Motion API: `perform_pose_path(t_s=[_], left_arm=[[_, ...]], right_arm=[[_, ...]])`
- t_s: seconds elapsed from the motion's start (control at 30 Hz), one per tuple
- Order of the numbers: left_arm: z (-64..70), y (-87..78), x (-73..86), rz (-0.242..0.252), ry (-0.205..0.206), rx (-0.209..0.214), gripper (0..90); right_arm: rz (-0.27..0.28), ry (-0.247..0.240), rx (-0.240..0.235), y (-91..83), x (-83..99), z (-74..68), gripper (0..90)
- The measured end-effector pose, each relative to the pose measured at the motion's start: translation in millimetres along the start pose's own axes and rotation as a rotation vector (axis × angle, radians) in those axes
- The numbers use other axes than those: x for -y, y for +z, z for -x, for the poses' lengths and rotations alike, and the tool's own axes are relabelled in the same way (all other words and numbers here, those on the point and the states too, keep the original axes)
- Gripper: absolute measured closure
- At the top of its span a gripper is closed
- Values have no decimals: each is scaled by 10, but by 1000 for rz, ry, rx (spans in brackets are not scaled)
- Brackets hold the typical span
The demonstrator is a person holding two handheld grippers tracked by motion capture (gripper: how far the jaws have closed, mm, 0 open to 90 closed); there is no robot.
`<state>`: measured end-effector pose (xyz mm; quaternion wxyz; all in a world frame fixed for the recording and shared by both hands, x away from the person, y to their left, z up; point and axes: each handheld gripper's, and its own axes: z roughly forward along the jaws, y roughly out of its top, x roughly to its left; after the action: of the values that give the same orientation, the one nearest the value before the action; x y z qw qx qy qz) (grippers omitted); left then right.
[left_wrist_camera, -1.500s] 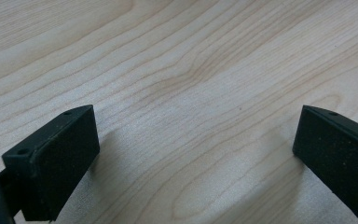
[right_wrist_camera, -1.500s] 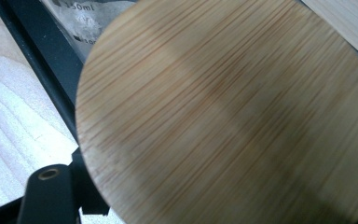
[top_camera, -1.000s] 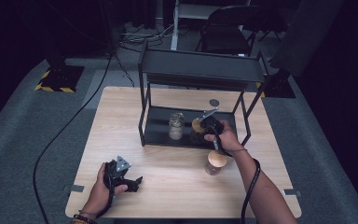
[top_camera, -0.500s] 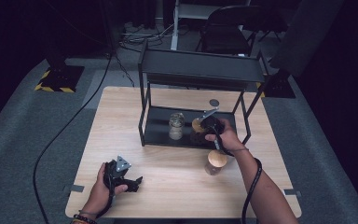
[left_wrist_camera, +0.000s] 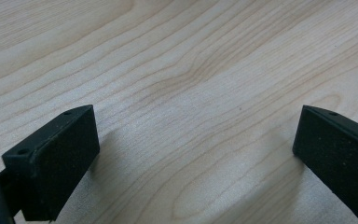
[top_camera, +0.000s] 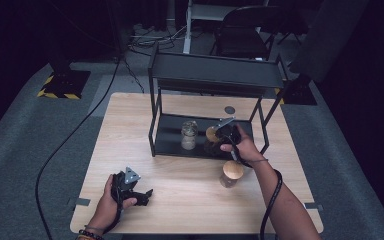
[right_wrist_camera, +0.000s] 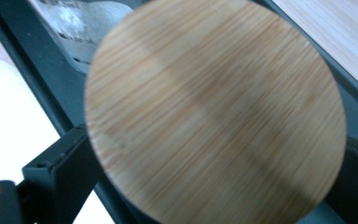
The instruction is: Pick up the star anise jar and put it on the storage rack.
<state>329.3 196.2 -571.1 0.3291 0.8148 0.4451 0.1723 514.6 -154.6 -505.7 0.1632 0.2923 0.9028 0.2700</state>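
- High view: the right gripper [top_camera: 219, 136] reached onto the lower shelf of the black metal two-tier rack [top_camera: 216, 75], which stood on the light wooden surface [top_camera: 130, 125]. A round bamboo-lidded glass jar [top_camera: 211, 134] sat at its jaws on that shelf, just beside a clear glass jar without a lid [top_camera: 188, 135]. A second bamboo-lidded jar [top_camera: 231, 173] stood on the surface in front of the rack, near the right forearm. A small dark round disc [top_camera: 229, 109] lay on the surface behind the rack. The left gripper [top_camera: 142, 196] rested low over the near left part of the surface, well apart from the rack.
- Left gripper view: the two black jaws stood wide apart with nothing between them; bare wood grain [left_wrist_camera: 191, 84] lay beneath.
- Right gripper view: the round bamboo lid [right_wrist_camera: 214, 109] lay between the jaws, one jaw at its left edge, the other at the lower right. The jaws appeared closed against the jar, though contact at the pads could not be confirmed. The rack's dark shelf lay under it.
- Step in hand, as judged: placing or taking the lidded jar at the lower shelf.
- Next move, as judged: it called for keeping the jar upright, clearing the neighbouring glass jar and the rack's front rail.
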Motion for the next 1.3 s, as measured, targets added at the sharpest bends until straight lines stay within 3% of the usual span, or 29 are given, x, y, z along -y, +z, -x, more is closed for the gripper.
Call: perform_pose_path(t_s=[0.63, 1.3], left_arm=[[1, -1, 0, -1, -1, 0, 0], [0, -1, 0, -1, -1, 0, 0]], right_arm=[[38, -56, 47, -240, -22, -50, 45], [66, -79, 84, -638, -3, -106, 41]])
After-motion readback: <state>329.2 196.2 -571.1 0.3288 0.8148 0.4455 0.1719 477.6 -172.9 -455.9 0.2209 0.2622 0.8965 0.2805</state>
